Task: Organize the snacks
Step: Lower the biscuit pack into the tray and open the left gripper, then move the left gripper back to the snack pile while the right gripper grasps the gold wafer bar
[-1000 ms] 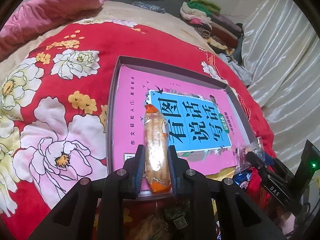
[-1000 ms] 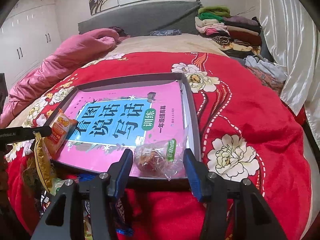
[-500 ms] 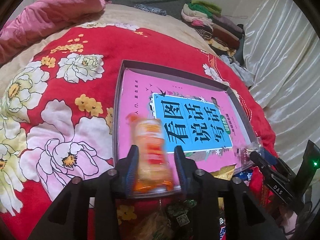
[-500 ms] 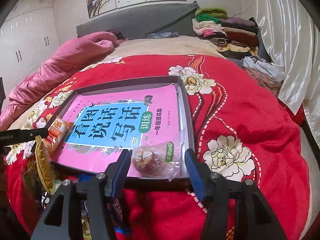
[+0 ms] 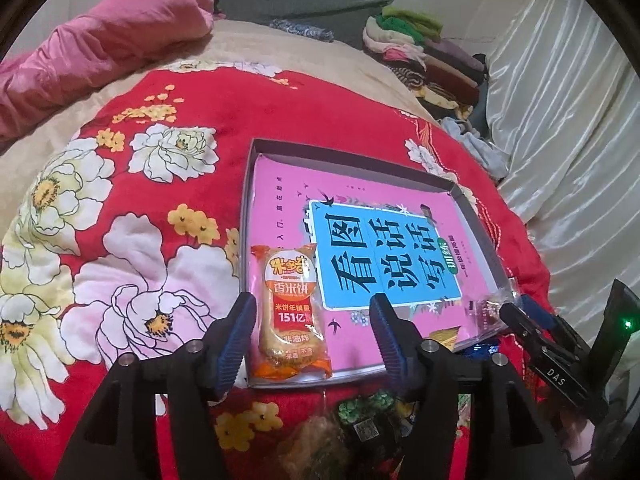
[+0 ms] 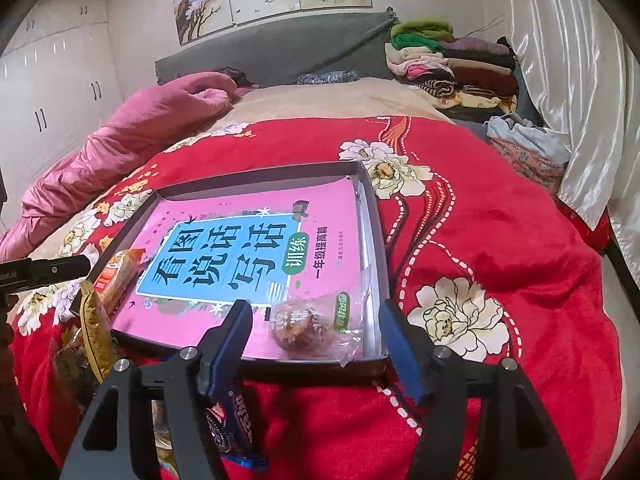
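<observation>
Red flowered blanket (image 5: 168, 184) on the bed, shallow grey box (image 5: 246, 216) sitting on it with a pink book (image 5: 280, 208) lying flat inside; left gripper (image 5: 310, 332) over the box's near-left corner, jaws have just been opening, now roughly half spread; orange rice cracker packet (image 5: 292, 308) lies flat in that corner, label up, between the blue pads but pads clear of it on both sides, so not gripped; from the right camera the same packet (image 6: 118, 276) shows at the box's left edge; loose pile of snack wrappers (image 5: 360, 428) on the blanket just in front of the box, between the two grippers; right gripper (image 6: 316, 336) at the near-right corner of the box (image 6: 378, 216), jaws have also just been opening, a bit past half; clear-wrapped brown pastry (image 6: 304, 320) lies in that corner on the book (image 6: 248, 256), between the pads, neither pad touching it; blue snack pack (image 6: 236, 420) on the blanket under the right gripper's left finger; folded clothes (image 6: 448, 60) stacked far right by the headboard.
</observation>
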A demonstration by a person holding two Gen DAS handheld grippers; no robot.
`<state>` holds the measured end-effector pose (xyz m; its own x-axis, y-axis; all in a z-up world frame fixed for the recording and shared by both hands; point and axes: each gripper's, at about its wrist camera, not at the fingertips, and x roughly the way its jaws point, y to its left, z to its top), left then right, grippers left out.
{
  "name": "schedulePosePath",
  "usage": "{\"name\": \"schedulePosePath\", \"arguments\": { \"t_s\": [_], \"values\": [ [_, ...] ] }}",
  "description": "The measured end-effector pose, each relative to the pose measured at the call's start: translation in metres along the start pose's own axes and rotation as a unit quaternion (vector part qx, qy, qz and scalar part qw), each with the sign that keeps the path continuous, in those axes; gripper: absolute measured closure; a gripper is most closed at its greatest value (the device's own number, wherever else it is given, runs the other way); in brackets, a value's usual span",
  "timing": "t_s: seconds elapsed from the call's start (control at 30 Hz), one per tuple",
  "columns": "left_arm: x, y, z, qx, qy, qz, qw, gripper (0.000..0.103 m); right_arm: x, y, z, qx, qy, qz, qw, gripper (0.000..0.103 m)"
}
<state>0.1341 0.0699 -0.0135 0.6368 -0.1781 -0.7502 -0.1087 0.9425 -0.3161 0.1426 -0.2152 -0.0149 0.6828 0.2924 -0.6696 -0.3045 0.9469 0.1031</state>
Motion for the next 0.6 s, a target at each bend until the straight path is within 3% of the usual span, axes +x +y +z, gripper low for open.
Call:
{"name": "schedulePosePath", "arguments": {
  "t_s": [0.37,0.6],
  "values": [
    [-0.024,0.0,-0.002,0.006,-0.013,-0.003,0.9999,0.03,-0.009,0.009,0.002,-0.007,-0.019,0.036,0.999,0.034],
    [-0.039,0.004,-0.005,0.013,-0.014,-0.002,0.9998,0.029,-0.016,0.016,0.003,-0.015,-0.029,0.058,0.998,0.033]
  ]
}}
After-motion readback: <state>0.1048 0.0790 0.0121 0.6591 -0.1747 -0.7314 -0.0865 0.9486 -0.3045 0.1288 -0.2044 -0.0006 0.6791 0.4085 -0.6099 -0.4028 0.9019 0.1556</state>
